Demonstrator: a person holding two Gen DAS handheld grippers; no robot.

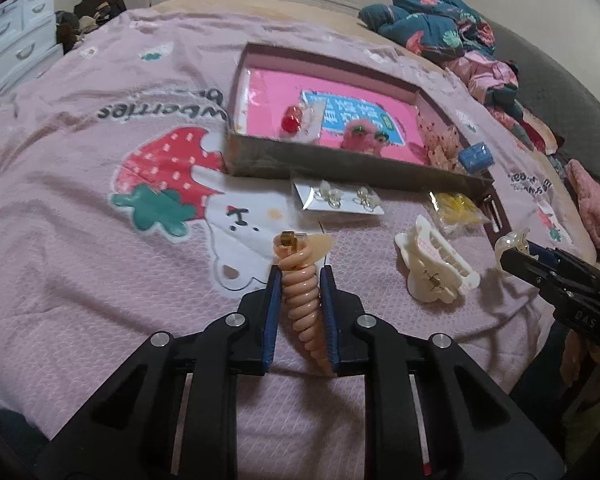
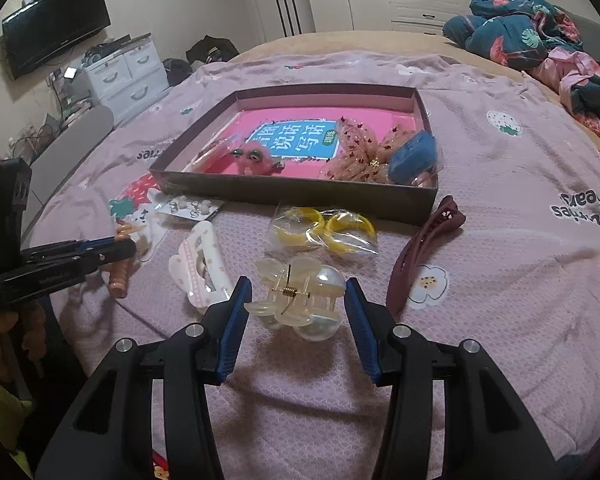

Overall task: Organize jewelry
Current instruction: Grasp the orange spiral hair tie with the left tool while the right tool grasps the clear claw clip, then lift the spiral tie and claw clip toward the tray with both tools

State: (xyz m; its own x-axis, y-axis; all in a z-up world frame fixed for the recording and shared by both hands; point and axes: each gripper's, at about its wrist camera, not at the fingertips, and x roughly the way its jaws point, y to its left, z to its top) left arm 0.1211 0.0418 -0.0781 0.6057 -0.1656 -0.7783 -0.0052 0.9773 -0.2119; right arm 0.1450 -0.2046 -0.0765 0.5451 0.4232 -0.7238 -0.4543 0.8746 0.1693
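My left gripper (image 1: 300, 276) is shut on a peach spiral hair clip (image 1: 302, 300), which stands up between its blue pads above the pink bedspread. From the right wrist view the left gripper (image 2: 126, 246) is at the left with the peach clip (image 2: 120, 276) hanging below it. My right gripper (image 2: 296, 286) is shut on a clear pearly claw clip (image 2: 300, 304), with a pad against each side. An open brown box (image 1: 340, 168) with a pink floor lies just beyond, holding a pink fluffy clip (image 2: 254, 156), a peach bow (image 2: 364, 156) and a blue clip (image 2: 414, 156).
On the bedspread in front of the box lie a card of clear clips (image 1: 336, 198), a bag of yellow rings (image 2: 324, 228), a white claw clip (image 2: 200, 268) and a maroon clip (image 2: 420, 248). Bundled clothes (image 2: 532, 28) sit at the back right. White drawers (image 2: 124, 72) stand at the left.
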